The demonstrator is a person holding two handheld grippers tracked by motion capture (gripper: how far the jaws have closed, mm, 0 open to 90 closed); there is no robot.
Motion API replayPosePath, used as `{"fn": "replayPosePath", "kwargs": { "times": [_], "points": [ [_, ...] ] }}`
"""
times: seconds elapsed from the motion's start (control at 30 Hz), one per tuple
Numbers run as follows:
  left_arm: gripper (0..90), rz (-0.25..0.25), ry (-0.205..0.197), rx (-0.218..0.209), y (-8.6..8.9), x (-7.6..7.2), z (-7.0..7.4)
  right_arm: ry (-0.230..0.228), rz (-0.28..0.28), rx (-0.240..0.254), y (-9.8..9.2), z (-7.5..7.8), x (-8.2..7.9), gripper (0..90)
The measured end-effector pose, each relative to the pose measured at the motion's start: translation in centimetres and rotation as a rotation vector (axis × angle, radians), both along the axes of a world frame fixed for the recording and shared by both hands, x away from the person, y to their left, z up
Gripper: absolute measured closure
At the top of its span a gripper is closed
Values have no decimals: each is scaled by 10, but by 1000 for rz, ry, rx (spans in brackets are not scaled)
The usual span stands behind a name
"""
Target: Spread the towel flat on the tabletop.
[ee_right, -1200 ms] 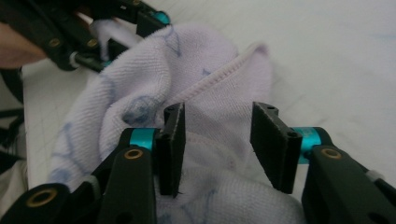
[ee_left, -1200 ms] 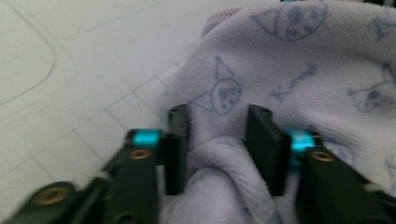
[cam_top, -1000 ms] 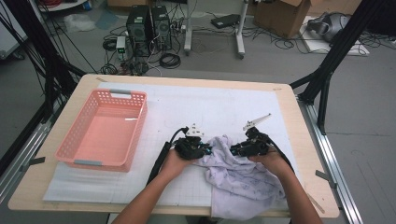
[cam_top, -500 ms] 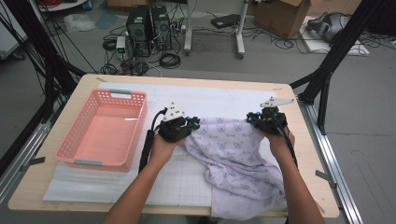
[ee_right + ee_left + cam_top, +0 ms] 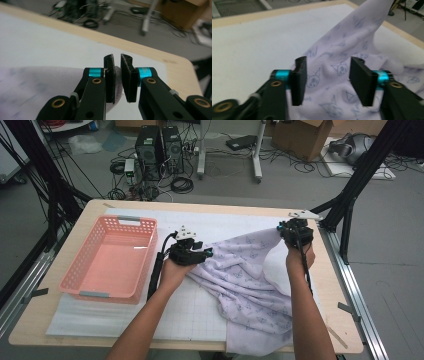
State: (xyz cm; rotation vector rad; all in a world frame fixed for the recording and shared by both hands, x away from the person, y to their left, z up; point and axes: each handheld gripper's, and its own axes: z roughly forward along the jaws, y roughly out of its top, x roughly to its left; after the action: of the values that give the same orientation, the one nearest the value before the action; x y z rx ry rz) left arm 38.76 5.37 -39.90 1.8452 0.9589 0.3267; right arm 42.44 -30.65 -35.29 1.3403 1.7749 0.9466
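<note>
A pale lilac cloth [image 5: 250, 275] printed with small cat faces lies spread over the white mat and hangs off the table's near edge. My right gripper [image 5: 289, 229] holds one corner lifted near the far right of the table; in the right gripper view its jaws [image 5: 117, 75] are shut on a fold of the cloth [image 5: 50, 82]. My left gripper [image 5: 205, 254] sits at the cloth's left edge, mid-table. Its jaws [image 5: 325, 80] have just been opening and stand wide apart, with the cloth [image 5: 342, 50] lying between and below them, untouched by the pads.
A pink plastic basket [image 5: 80, 270] stands on the left part of the table, beside my left hand. The white mat [image 5: 225, 222] covers most of the wooden tabletop. Beyond the far edge are computer cases, cables and black frame posts.
Both hands have moved apart and towards the far side, the right one rising. The cloth, bunched between them a second ago, is now stretched out wide.
</note>
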Motion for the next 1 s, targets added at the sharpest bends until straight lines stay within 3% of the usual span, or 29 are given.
{"fn": "replayPosePath", "kwargs": {
  "times": [0.13, 0.23, 0.33, 0.4, 0.53, 0.67, 0.77, 0.8, 0.9, 1.0],
  "points": [
    [456, 46, 9, -1, 10, 2, -5, 34, -107, -47, -17, -5, 0, 800],
    [478, 91, 15, -13, 18, 7, -7, 83, -118, 18, -27, -12, -1, 644],
    [495, 93, 34, -6, 19, 10, -11, 78, -60, 42, -29, -17, -7, 618],
    [484, 92, 52, 9, 17, 12, -15, 92, -13, 84, -30, -19, -10, 611],
    [436, 92, 83, 39, 13, 13, -24, 122, 111, 100, -25, -25, -20, 570],
    [314, 125, 124, 62, 12, 11, -37, 128, 222, 119, -21, -32, -35, 532],
    [309, 111, 152, 79, 10, 9, -44, 178, 273, 133, -18, -36, -46, 495],
    [308, 101, 163, 93, 8, 9, -46, 166, 294, 136, -17, -38, -51, 502],
    [337, 74, 138, 139, 1, 6, -47, 176, 335, 130, -16, -43, -62, 494],
    [545, 73, 107, 179, -4, 4, -46, 178, 356, 128, -16, -49, -71, 490]
  ]
}}
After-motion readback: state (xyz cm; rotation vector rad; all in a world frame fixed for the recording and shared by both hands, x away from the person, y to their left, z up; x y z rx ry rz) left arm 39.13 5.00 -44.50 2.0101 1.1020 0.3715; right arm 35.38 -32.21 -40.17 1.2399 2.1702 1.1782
